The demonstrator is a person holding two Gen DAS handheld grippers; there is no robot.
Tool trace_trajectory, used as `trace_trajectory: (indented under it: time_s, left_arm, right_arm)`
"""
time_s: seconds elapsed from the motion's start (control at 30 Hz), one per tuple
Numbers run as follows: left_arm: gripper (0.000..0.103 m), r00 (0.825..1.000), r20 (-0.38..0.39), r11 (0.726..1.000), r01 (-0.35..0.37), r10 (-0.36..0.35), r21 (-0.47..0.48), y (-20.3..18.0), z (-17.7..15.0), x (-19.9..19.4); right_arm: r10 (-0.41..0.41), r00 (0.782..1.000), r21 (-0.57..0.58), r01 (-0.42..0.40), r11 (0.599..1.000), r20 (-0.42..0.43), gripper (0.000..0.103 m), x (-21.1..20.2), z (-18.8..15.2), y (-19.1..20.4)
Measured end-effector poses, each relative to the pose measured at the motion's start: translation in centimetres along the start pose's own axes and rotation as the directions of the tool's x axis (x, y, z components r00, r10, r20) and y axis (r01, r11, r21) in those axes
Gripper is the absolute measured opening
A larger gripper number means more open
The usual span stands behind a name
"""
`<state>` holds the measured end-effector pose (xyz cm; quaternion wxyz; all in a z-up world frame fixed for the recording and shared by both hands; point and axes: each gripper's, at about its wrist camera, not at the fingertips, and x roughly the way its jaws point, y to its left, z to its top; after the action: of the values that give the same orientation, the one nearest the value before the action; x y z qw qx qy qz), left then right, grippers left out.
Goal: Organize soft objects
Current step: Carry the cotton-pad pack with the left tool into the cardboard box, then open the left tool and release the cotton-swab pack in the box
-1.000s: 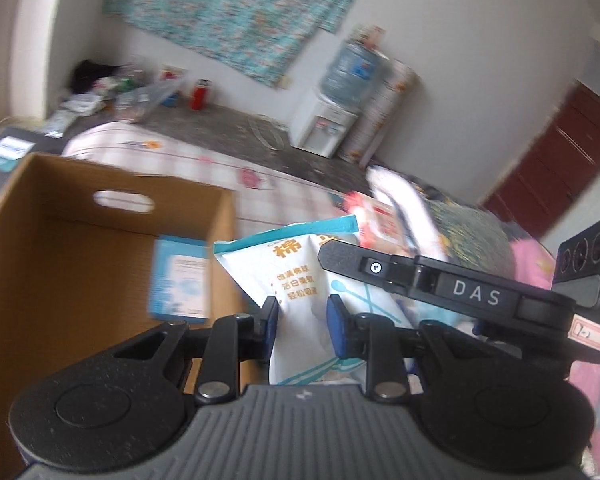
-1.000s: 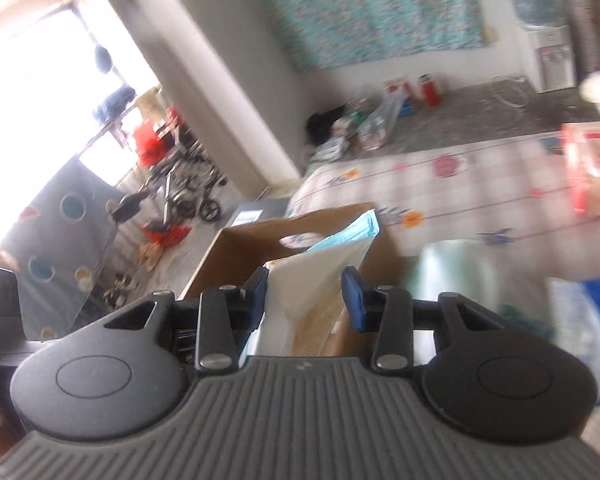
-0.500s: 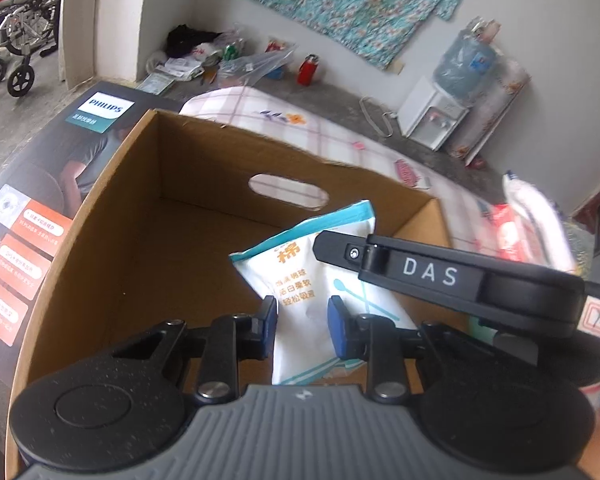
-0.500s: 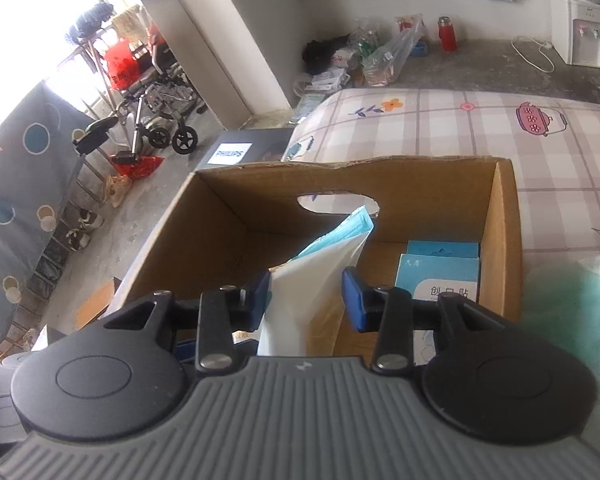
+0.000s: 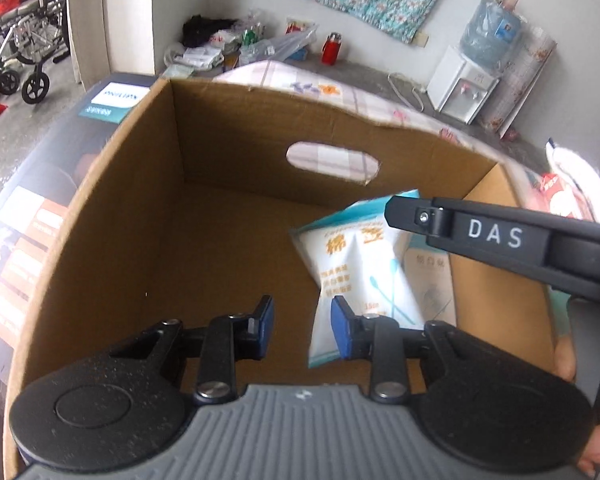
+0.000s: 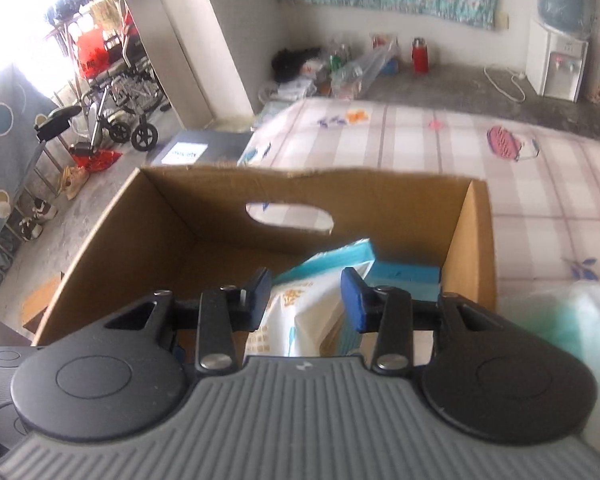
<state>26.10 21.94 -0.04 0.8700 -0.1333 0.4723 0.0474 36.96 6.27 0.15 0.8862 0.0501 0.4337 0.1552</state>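
Observation:
A white and teal cotton swab bag [image 5: 360, 272] hangs inside the open cardboard box [image 5: 120, 208], near its right wall. My right gripper [image 6: 306, 296] is shut on the bag [image 6: 300, 320], with both blue pads against its sides. In the left wrist view the right gripper's black body [image 5: 500, 236] reaches over the bag's top. My left gripper [image 5: 302, 330] is low in the box and its jaws are opening. Only the cardboard floor shows between them, and the bag lies just outside the right fingertip [image 5: 342, 332]. A blue packet [image 6: 404, 276] rests behind the bag.
The box [image 6: 472, 240] stands at the edge of a checked mattress [image 6: 460, 152]. A dark Philips carton [image 5: 112, 100] lies to its left. A wheelchair [image 6: 120, 92], a water dispenser [image 5: 464, 88] and floor clutter stand farther off. A blurred pale green soft thing [image 6: 580, 312] sits right of the box.
Both grippers came down over the box with the bag. The left jaws have spread and let go of it; the bag now sits to the right of them, still gripped by the right gripper.

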Motion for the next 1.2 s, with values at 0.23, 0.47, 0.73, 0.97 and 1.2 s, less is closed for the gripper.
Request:
trace_trajectory:
  time_s: [0.23,0.47,0.73,0.97,1.2]
  left_arm:
    - [0.031,1.0,-0.008,0.998,0.005,-0.005,0.061,-2.4,0.7,0.8]
    - [0.029,0.994,-0.096,0.997,-0.044,0.051,0.07,-2.9,0.3,3.9]
    - [0.03,0.992,-0.101,0.997,-0.074,0.075,0.006,-0.3,0.4,4.6]
    - [0.032,0.992,-0.109,0.998,-0.068,0.066,-0.013,-0.3,0.3,5.0]
    - [0.047,0.997,-0.075,0.999,-0.017,0.014,-0.041,0.0,-0.3,2.5]
  right_arm:
    - [-0.004,1.0,-0.044,0.003,0.999,-0.027,0.028,-0.1,0.4,-0.4]
    - [0.019,0.988,0.004,-0.018,1.0,-0.155,0.017,3.9,-0.3,0.0]
    - [0.068,0.972,0.103,-0.045,0.994,-0.225,0.015,7.2,-0.6,-0.3]
    - [0.055,0.968,0.119,-0.026,0.993,-0.247,0.016,7.5,-0.5,-0.5]
    - [0.172,0.965,0.209,-0.13,0.969,-0.197,0.018,5.0,-0.7,-1.5]
